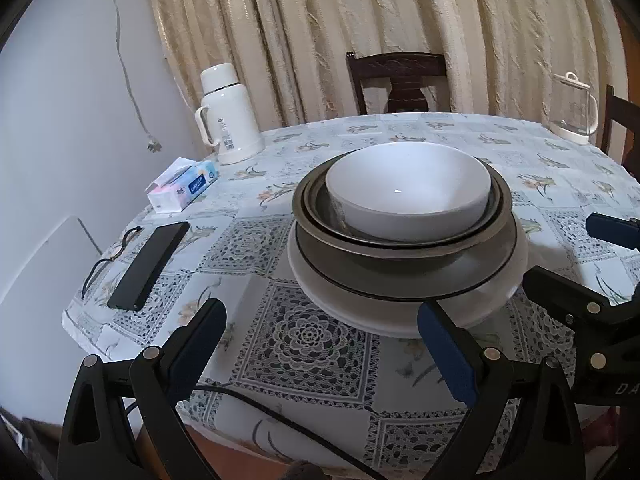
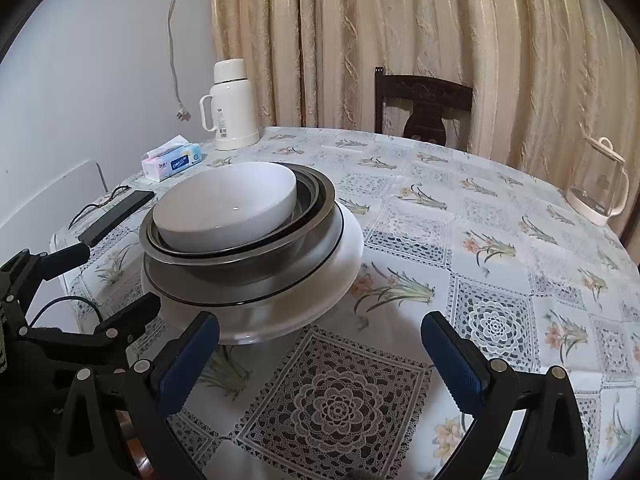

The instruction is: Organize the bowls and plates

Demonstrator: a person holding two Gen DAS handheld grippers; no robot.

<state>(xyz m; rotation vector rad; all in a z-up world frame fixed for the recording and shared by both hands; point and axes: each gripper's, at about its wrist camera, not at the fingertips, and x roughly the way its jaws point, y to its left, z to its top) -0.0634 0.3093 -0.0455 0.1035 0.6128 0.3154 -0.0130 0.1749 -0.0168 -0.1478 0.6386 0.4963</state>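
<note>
A white bowl [image 1: 408,196] tops nested steel bowls [image 1: 400,236] and plates [image 1: 400,304] stacked at the near middle of the patterned desk [image 1: 312,340]. Both the left hand-held gripper [image 1: 320,340] and right hand-held gripper [image 2: 320,356] hang released, empty, just short of the stack. Stacking looks finished; any next move calls for a two-sided lift.

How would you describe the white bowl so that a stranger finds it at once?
Look at the round table with the floral cloth, then at the stack of dishes. The white bowl sits on top, nested in steel bowls; it alone is matte white and deep.
</note>
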